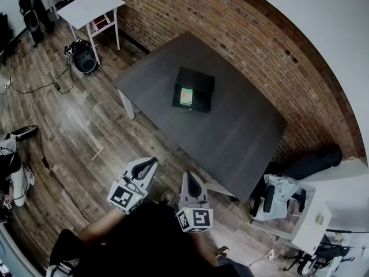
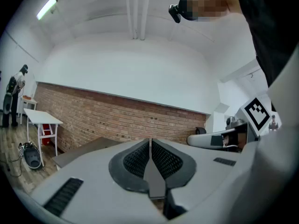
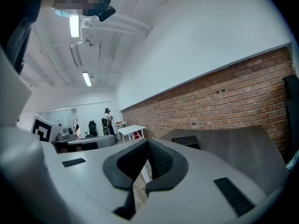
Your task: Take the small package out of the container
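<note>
- Left tongs [image 2: 150,143]: fully closed, ribbed pads pressed together along their length, nothing between them. Touching nothing.
- Right tongs [image 3: 147,144]: closed too, tips meeting, only a small gap behind the pads where floor shows through. Empty, no contact with anything.
- Both tongs are held side by side over the wood floor [image 1: 69,126] at 6 o'clock in the head view, short of the table's near edge. Left one aims toward 1 o'clock, right one toward 12.
- Container [image 1: 194,89]: one black box, open at the top, sitting on the dark grey table [image 1: 230,131] roughly mid-surface. It is at 12 o'clock from the tongs and well apart from them.
- Small package [image 1: 185,97]: one, green and white, still inside the container, at the box's 8 o'clock side. Can't make out any print on it.
- Rest of the container interior reads plain black; can't tell if there's more inside.
- Count: two tongs, one container, one package, two tables.
- Second one is a white side table [image 1: 91,6] at 11 o'clock, beside the brick wall [image 1: 230,27].
- A black round object [image 1: 84,57] lies on the floor just beside the white table at its 6 o'clock.
- One person [image 1: 31,7] stands at 10 o'clock, far corner.
</note>
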